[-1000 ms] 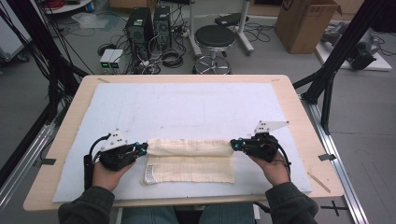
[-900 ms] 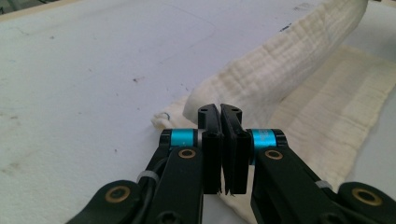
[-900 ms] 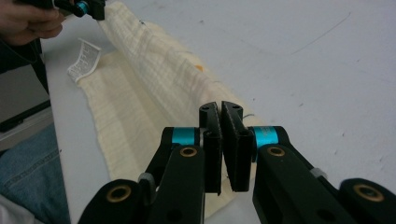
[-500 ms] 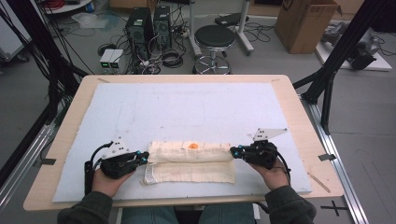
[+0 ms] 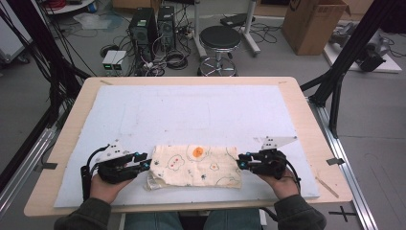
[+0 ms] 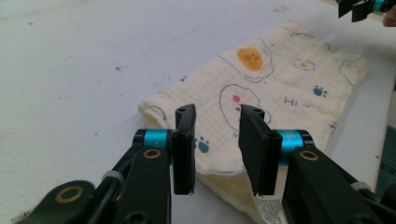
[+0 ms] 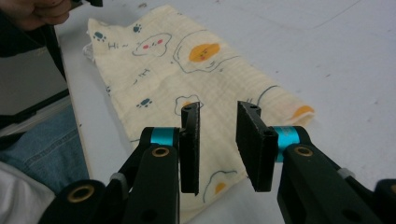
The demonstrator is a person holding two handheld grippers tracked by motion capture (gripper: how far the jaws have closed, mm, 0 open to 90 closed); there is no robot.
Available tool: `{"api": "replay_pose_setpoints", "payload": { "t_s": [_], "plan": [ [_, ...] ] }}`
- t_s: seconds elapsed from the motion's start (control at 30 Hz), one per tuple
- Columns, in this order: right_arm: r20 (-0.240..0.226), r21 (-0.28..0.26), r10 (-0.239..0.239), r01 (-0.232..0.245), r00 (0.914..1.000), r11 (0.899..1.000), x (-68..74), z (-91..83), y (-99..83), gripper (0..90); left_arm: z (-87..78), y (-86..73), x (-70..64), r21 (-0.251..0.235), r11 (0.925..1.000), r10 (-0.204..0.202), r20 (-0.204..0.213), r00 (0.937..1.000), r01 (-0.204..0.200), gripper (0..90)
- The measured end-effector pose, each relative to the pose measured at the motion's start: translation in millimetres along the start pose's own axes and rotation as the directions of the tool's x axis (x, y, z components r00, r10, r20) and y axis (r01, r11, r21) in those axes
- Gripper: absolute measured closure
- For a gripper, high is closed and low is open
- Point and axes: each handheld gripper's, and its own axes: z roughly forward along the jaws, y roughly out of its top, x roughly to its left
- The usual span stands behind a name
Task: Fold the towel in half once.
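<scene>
The printed muslin cloth (image 5: 195,166), rolled narrow a second before, lay folded flat; left hand-held gripper (image 5: 146,165) and right hand-held gripper (image 5: 242,163) both stood spread, released.

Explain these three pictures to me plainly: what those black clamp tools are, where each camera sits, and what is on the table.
A person sits at a table covered by a pale sheet, holding one hand-held clamp tool in each hand; no robot arm is involved. The high view looks down from above the person's side. There the left gripper is at one end of a folded cream cloth printed with fried eggs and paw marks, and the right gripper at the other end. The other two pictures come from cameras riding on each tool, looking along its two black fingers. In both, the fingers stand apart over the cloth's edge with a gap between them, so nothing is held.
</scene>
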Motion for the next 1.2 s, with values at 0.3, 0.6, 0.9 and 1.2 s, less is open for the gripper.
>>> {"api": "replay_pose_setpoints", "payload": {
  "t_s": [0.3,0.6,0.9,1.2],
  "plan": [
    [-0.047,0.057,-0.02,0.023,0.9987,0.998,5.5,27.5,0.8,69.3,18.0,6.7,-8.9,0.055,0.9965,0.057,0.095,0.9939,-0.062,75.9],
    [-0.06,0.081,-0.045,0.05,0.9972,0.995,8.6,37.9,0.4,69.1,19.6,-11.2,-15.3,0.165,0.9796,0.098,0.106,0.9896,-0.114,76.1],
    [-0.058,0.117,-0.072,0.078,0.9957,0.99,12.3,38.6,-5.7,69.4,17.5,-20.4,-21.5,0.202,0.9679,0.128,0.115,0.985,-0.15,76.4],
    [-0.036,0.17,-0.115,0.119,0.9927,0.978,13.5,41.7,-12.9,68.9,17.5,-22.9,-26.3,0.205,0.9624,0.152,0.133,0.9793,-0.178,76.4]
  ]
}}
